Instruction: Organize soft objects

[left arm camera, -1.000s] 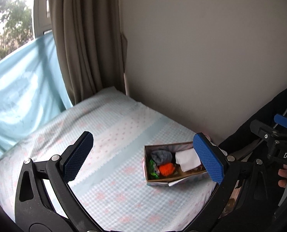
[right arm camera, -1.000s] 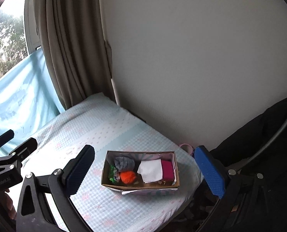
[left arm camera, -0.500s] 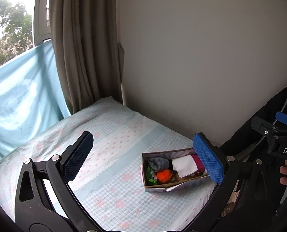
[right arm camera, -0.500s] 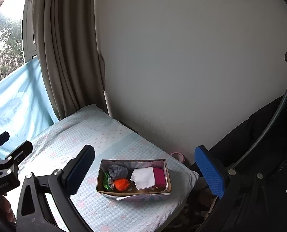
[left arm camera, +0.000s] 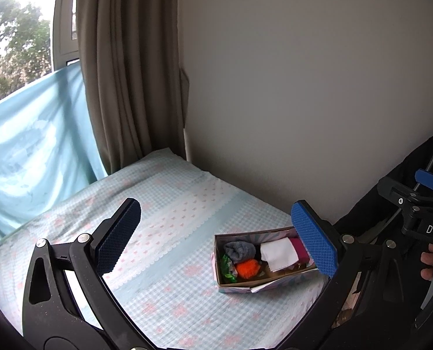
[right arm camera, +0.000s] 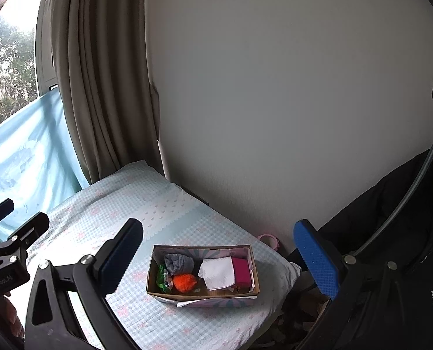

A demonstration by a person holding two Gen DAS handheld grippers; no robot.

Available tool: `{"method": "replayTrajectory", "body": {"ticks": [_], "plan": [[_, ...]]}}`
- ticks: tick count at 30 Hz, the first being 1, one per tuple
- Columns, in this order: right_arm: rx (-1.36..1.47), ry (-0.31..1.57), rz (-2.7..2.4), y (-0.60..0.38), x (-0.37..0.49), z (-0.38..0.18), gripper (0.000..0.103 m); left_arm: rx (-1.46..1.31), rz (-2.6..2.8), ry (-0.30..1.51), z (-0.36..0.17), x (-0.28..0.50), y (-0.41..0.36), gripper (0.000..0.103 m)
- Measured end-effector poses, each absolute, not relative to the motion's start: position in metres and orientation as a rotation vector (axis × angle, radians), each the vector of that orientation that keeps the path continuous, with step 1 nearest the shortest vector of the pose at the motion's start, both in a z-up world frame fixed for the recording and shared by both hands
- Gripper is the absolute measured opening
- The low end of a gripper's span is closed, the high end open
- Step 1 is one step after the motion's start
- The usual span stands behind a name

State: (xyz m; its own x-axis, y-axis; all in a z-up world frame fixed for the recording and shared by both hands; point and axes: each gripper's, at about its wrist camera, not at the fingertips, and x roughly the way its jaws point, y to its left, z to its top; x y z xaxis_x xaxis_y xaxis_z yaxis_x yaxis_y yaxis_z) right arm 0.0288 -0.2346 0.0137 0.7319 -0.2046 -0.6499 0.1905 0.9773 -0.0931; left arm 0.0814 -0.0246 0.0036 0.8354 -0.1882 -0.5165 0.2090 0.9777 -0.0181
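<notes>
Both grippers, left (left arm camera: 216, 239) and right (right arm camera: 218, 245), fingers apart, empty; filled box (right arm camera: 202, 299) at 6 o'clock on bed (right arm camera: 129, 204).

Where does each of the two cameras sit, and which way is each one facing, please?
Left wrist view: on the left gripper, looking forward and down over the checked bedsheet at the open cardboard box; its blue-padded fingers show spread, with the right gripper at the right edge.
Right wrist view: on the right gripper, facing the same box more squarely; its fingers show spread, the left gripper at the left edge.
Shared: box, orange fluffy ball, white folded cloth, beige curtain, wall.
</notes>
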Motion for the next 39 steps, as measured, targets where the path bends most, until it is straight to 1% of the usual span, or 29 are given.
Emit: {"method": "replayTrajectory", "body": {"ticks": [39], "plan": [[-0.021, 0.718, -0.217, -0.2305, 0.0315, 0.0178, 0.103, 0.064, -0.207, 0.536, 0.0011, 0.0837, -0.0341, 0.103]]}}
